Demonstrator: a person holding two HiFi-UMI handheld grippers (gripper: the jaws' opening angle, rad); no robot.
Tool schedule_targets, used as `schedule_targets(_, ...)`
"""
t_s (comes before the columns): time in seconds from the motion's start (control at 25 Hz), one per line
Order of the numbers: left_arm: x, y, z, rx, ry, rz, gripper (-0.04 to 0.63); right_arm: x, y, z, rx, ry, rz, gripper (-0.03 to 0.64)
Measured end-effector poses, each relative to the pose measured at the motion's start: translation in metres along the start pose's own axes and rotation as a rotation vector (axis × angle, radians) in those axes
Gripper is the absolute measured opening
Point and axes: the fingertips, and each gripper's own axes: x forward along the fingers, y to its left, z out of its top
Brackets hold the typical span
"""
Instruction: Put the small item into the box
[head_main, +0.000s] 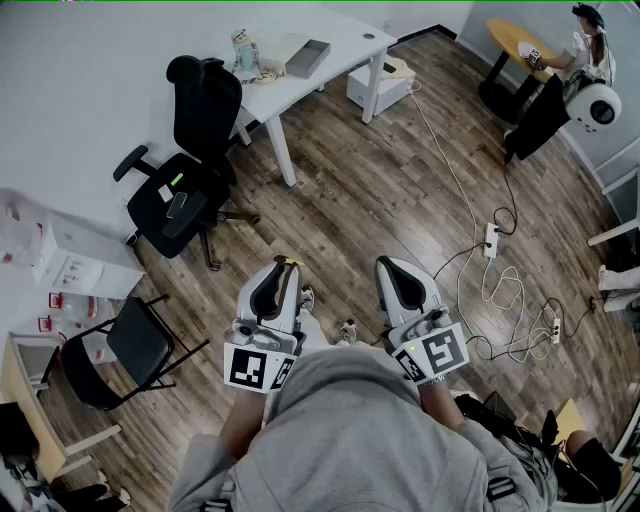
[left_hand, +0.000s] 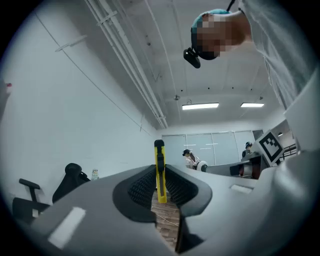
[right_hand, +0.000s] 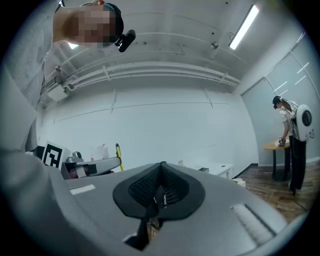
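Yellow utility knife (head_main: 289, 262) is the small item, and in the head view it sits at the tip of your left claw (head_main: 280, 268), held in front of your chest above the wooden floor. Your right claw (head_main: 388, 268) is just beside it on the right, apart from the knife. The white table (head_main: 340, 30) stands well away at the far side with a grey box (head_main: 307, 57) on it, and a white box (head_main: 378, 88) sits on the floor under it. I cannot tell which one the task means.

In the left gripper view, the ribbed pads are clamped on the knife's flat sides. It stands upright and pokes out past the tips, a grip that probably keeps it from twisting while you carry it.

In the right gripper view, that claw's jaws are pressed together with nothing between them, so it looks free to steady a box. The knife shows at the left, in the other claw.
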Motion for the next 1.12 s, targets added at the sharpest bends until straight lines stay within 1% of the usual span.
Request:
schedule_targets(0.08, -0.003, -0.01, 0.003, 0.041, -0.003, 0.01, 0.058, -0.008, 0.001, 0.001, 0.003, 0.0, 0.012, 0.015)
schedule_targets(0.16, -0.005, -0.02, 0.004, 0.064, -0.006, 0.013, 0.058, -0.014, -0.001, 0.001, 0.01, 0.006, 0.018, 0.015)
schedule_targets(0.36, -0.01, -0.031, -0.005, 0.062, 0.022, 0.021, 0.058, -0.018, 0.002, -0.001, 0.018, 0.008, 0.036, 0.015)
schedule_targets(0.48, -0.017, -0.028, -0.006, 0.085, 0.029, 0.059, 0.058, -0.016, 0.007, -0.004, 0.023, 0.011, 0.051, 0.015)
schedule_targets(0.64, -0.022, -0.023, -0.002, 0.155, 0.014, 0.115, 0.057, -0.015, 0.011, -0.005, 0.025, 0.011, 0.066, 0.015)
schedule_targets(0.72, -0.023, -0.022, -0.002, 0.155, 0.015, 0.126, 0.057, -0.015, 0.012, -0.005, 0.026, 0.011, 0.068, 0.015)
schedule_targets(0.84, -0.02, -0.026, -0.005, 0.137, 0.043, 0.115, 0.057, -0.017, 0.01, -0.005, 0.025, 0.015, 0.066, 0.015)
schedule_targets(1.0, -0.019, -0.031, -0.003, 0.124, 0.012, 0.107, 0.057, -0.023, 0.006, -0.006, 0.039, 0.003, 0.052, 0.015)
schedule_targets(1.12, -0.019, -0.038, -0.005, 0.12, 0.01, 0.093, 0.057, -0.031, 0.001, -0.008, 0.049, 0.001, 0.036, 0.015)
